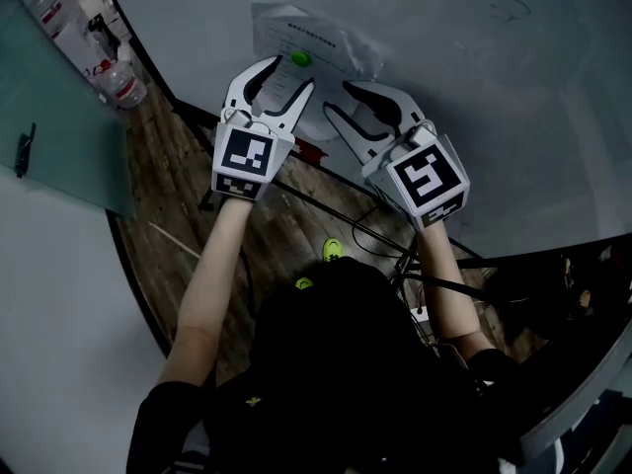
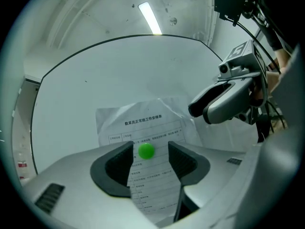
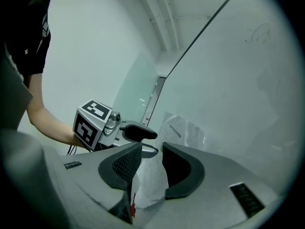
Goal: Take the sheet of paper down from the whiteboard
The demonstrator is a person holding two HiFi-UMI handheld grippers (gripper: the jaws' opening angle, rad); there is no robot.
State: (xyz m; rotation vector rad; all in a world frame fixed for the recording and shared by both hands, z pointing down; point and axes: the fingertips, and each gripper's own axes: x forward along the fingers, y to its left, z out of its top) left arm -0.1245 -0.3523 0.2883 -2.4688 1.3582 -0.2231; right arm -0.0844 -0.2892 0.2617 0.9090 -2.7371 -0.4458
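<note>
A creased printed sheet of paper (image 1: 321,42) hangs on the whiteboard (image 1: 513,117), pinned by a round green magnet (image 1: 300,58). My left gripper (image 1: 288,75) is open at the sheet's upper part. In the left gripper view the magnet (image 2: 146,150) sits in the gap between the dark pads (image 2: 116,163) without touching them. My right gripper (image 1: 343,105) is open lower down, to the right. In the right gripper view the sheet's lower part (image 3: 150,178) hangs loosely between its pads (image 3: 127,162). The left gripper (image 3: 102,125) shows beside it there.
A frosted glass panel (image 1: 59,136) stands at the left, with plastic bottles (image 1: 123,82) behind it. Below the board are a wooden floor (image 1: 178,166), black cables (image 1: 385,240) and the board's stand. A faint scribble (image 1: 504,3) marks the board's upper right.
</note>
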